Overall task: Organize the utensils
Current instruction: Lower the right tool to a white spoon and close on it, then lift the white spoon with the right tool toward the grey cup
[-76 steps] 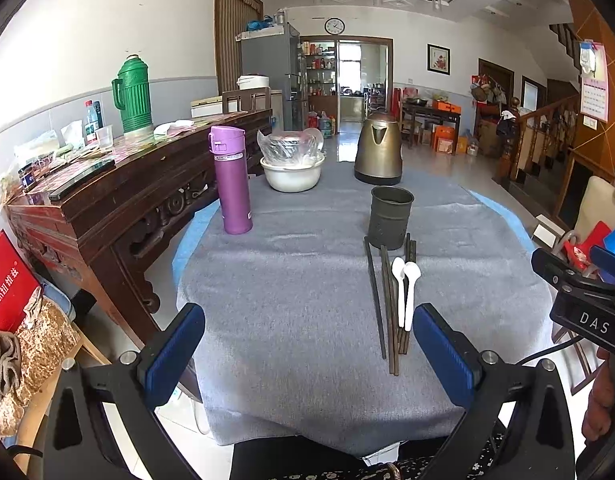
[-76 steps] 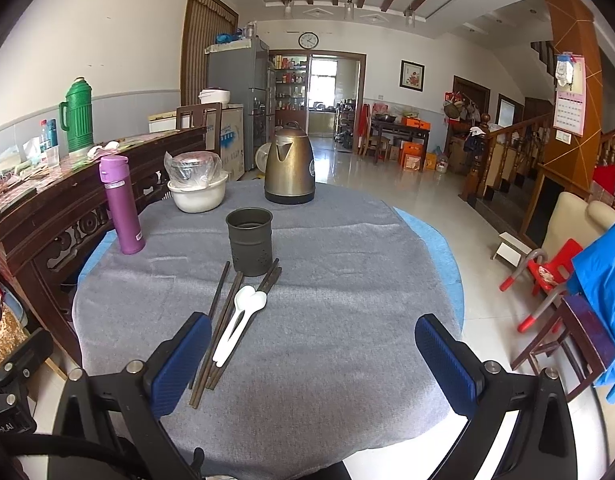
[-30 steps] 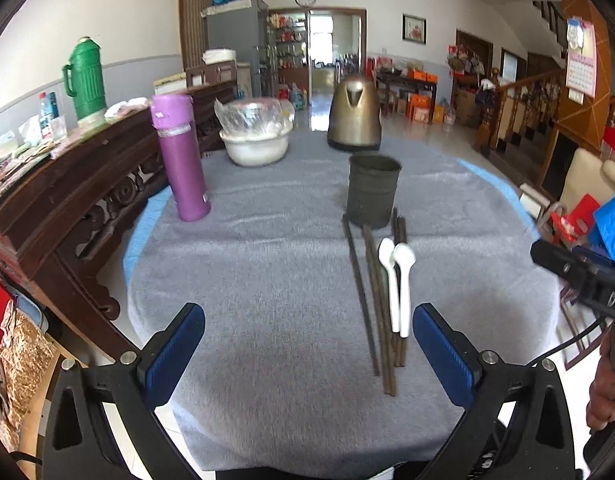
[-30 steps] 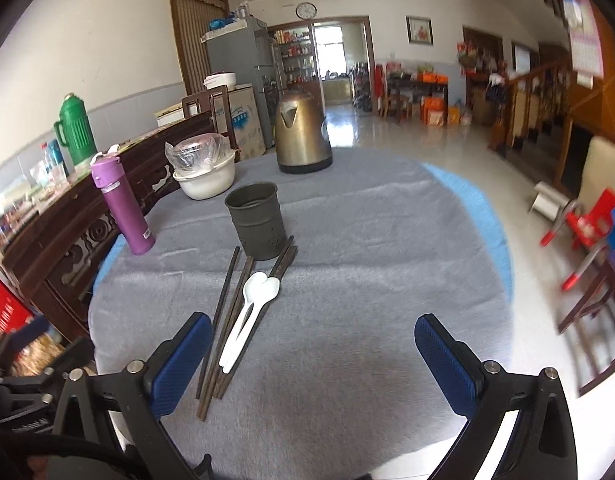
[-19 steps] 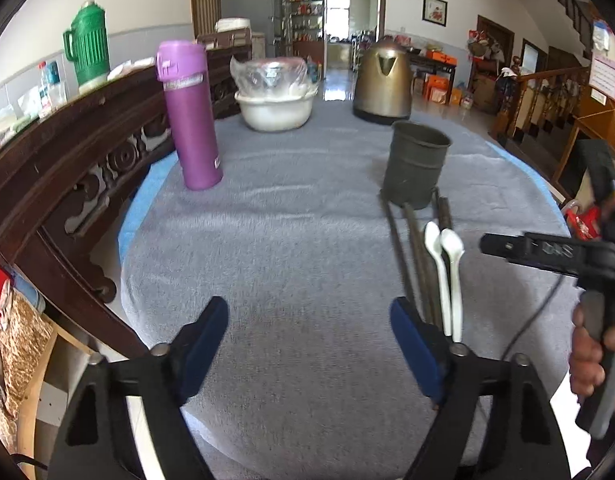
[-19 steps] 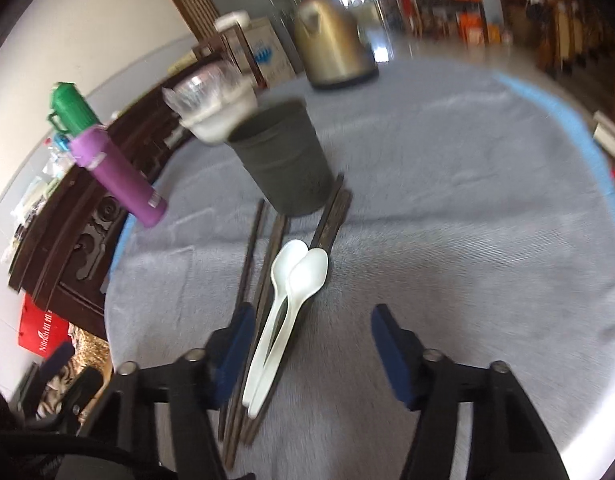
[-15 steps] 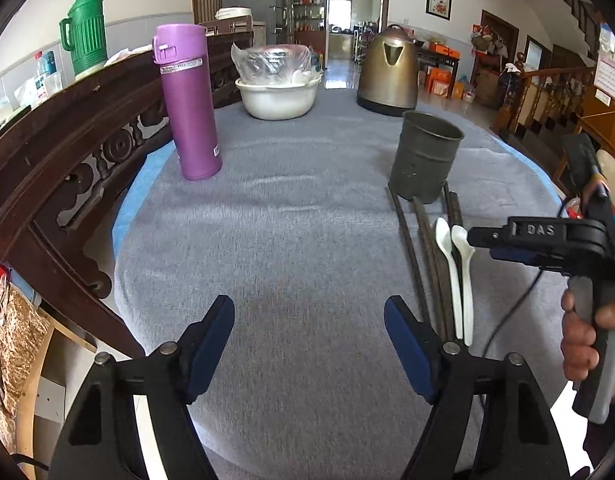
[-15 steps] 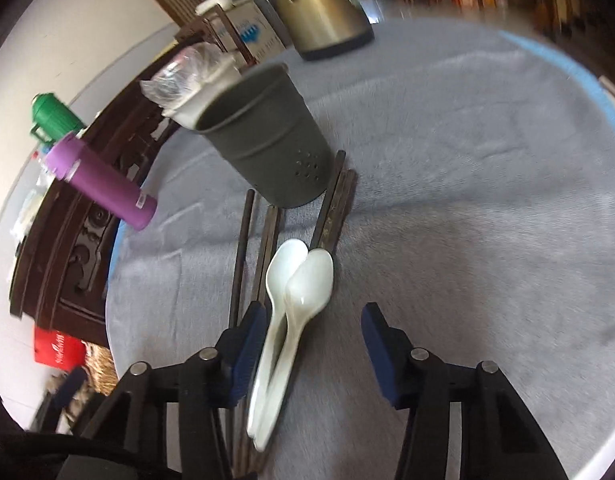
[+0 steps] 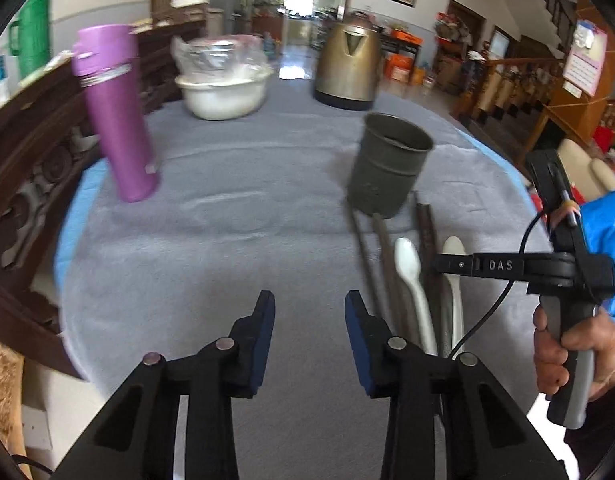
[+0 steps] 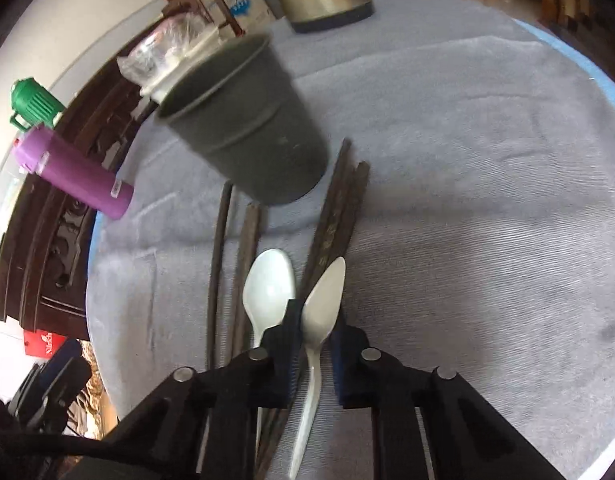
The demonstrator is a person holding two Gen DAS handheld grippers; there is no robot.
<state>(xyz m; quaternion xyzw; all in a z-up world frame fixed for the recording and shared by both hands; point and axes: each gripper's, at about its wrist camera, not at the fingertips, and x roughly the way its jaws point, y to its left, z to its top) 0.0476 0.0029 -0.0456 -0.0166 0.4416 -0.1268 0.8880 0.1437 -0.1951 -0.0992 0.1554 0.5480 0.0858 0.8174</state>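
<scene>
Between the right claw (image 10: 313,350) pads, clenched: right-hand white spoon (image 10: 321,312), long axis pointing toward the grey cup (image 10: 243,120); left claw (image 9: 309,334) closing on nothing.

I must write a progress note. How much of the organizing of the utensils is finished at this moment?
Done: nothing is visibly stored; the grey holder shows no utensil standing in it. In hand: the right gripper is shut on one white spoon. The left gripper is closing over bare cloth, with nothing between its jaws. Left: the other spoon and the dark chopsticks lie on the table.
</scene>
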